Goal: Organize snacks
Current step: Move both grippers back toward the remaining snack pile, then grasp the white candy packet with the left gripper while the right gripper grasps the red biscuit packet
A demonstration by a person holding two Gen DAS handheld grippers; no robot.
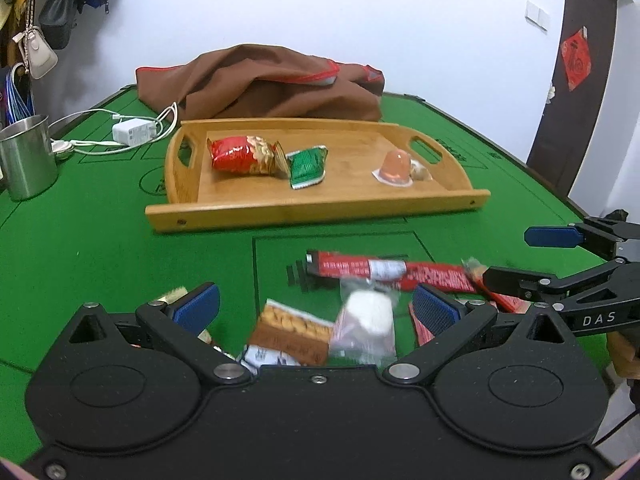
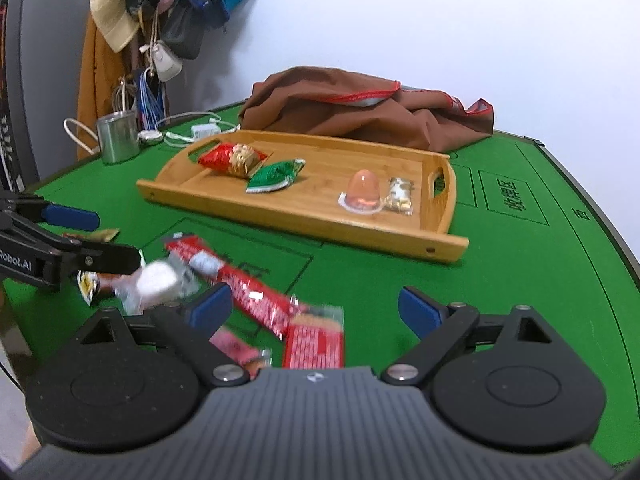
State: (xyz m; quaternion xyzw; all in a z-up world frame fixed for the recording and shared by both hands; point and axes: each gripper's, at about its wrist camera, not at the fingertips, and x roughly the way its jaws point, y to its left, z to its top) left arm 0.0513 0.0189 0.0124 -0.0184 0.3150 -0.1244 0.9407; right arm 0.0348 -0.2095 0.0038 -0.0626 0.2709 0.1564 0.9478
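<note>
The left gripper [image 1: 316, 304] has its jaws wide open and holds nothing. Low in the middle of its frame lies a soft white sweet in a clear wrapper [image 1: 366, 326]. The right gripper [image 2: 316, 306] is wide open and empty too — a flat red snack packet [image 2: 314, 344] lies just under it. To do this well, each should come down slowly, close gently, and not squash. The long wooden tray [image 1: 320, 210] sits higher up on the green tabletop [image 1: 100, 248], four snacks inside.
</note>
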